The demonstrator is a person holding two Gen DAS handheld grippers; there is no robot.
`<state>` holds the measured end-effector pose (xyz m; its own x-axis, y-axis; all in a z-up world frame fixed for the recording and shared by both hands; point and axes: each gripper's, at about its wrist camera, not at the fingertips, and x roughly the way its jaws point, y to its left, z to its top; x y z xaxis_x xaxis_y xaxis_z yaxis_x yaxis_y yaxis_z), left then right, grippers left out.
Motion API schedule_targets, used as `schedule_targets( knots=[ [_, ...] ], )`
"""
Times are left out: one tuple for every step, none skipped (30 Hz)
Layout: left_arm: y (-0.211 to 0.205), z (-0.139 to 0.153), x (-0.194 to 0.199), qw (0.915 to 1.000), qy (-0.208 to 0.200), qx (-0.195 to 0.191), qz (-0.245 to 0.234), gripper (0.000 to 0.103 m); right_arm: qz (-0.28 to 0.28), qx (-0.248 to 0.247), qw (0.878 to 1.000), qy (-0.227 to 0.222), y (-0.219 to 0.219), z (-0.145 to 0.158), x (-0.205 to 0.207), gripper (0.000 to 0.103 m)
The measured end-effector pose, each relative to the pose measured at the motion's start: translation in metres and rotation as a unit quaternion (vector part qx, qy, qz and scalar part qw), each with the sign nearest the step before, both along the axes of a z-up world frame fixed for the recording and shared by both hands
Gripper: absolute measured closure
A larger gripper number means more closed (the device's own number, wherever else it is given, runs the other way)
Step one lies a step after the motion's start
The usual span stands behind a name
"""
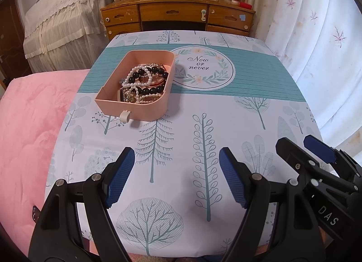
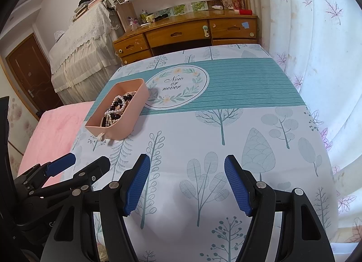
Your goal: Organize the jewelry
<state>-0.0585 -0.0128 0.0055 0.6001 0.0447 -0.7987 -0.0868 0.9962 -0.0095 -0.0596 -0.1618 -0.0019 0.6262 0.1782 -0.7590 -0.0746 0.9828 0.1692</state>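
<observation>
A: How does the left gripper [image 1: 176,176] stand?

B: Jaws spread wide, nothing between them, held over the desk [image 1: 226,115] and its tree-print cloth. The right gripper [image 2: 186,185] is the same: wide apart and empty, just beside the left one.

A: And the jewelry?

B: All in the pink tray [image 1: 156,103], which sits on the desk's left side, well ahead of both grippers. Pearl strands [image 1: 135,83] lie tangled with a string of black beads [image 1: 149,91] and some gold pieces I can't make out.

A: Anything near the tray?

B: A round "Now or never" print [image 1: 201,67] just to its right, and a pink blanket [image 1: 29,130] left of the desk.
</observation>
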Motion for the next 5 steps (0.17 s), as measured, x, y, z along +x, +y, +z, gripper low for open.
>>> schedule_targets(
  knots=[
    [0.0007, -0.0005, -0.0001, 1.0000, 0.000, 0.000, 0.000, 0.028, 0.000, 0.000, 1.000, 0.000, 0.0003, -0.0002, 0.0000, 0.034],
    [0.0005, -0.0005, 0.0000, 1.0000, 0.001, 0.000, 0.000, 0.028, 0.000, 0.001, 1.000, 0.000, 0.0008, -0.0005, -0.0002, 0.034],
    [0.0003, -0.0007, 0.0000, 1.0000, 0.002, 0.000, 0.001, 0.028, 0.000, 0.001, 1.000, 0.001, 0.0015, -0.0009, -0.0004, 0.034],
    [0.0004, -0.0009, -0.0001, 1.0000, 0.003, 0.000, 0.001, 0.028, 0.000, 0.001, 1.000, 0.001, 0.0022, -0.0012, -0.0006, 0.034],
    [-0.0003, -0.0008, 0.0003, 1.0000, 0.003, 0.000, 0.001, 0.028, 0.000, 0.001, 1.000, 0.001, 0.0015, -0.0009, -0.0004, 0.034]
  ],
)
